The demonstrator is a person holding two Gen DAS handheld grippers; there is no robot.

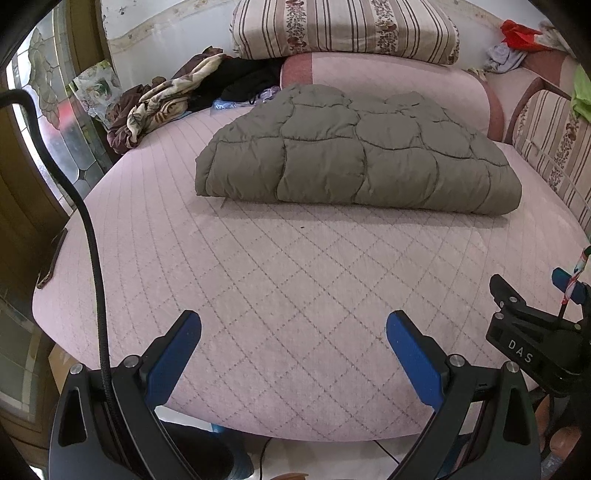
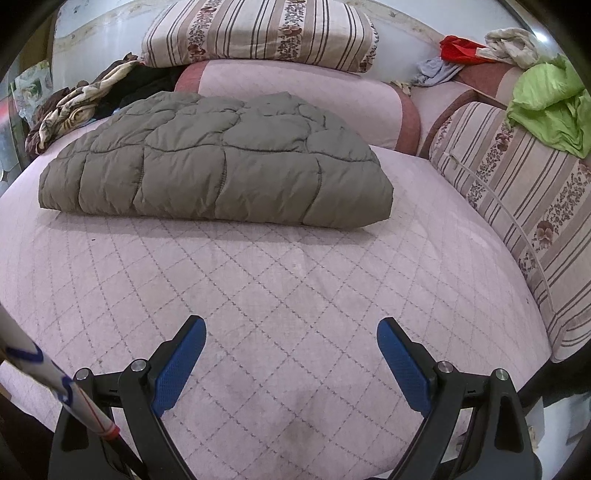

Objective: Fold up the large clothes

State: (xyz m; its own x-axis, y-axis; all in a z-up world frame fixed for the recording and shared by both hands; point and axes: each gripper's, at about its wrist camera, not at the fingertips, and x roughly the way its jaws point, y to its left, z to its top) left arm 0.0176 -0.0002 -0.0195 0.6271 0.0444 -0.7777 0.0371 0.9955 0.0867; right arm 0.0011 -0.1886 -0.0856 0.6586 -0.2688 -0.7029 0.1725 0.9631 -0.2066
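A broad stretch of pink diamond-quilted mattress cover [image 2: 295, 295] lies bare between the near edge and the folded olive-grey padded jacket [image 2: 221, 166]. A striped floral cushion [image 2: 517, 206] walls the right side; crumpled brown-and-cream floral cloth [image 1: 162, 103] crowds the far-left corner.

I see a pink quilted bed [image 1: 295, 280] under my cameras, a striped floral pillow [image 2: 258, 33] stacked on a pink bolster [image 2: 295, 96] at its head, crumpled brown patterned cloth [image 1: 162, 103] at left, and green fabric [image 2: 550, 107] on the striped side cushion [image 2: 524, 206].
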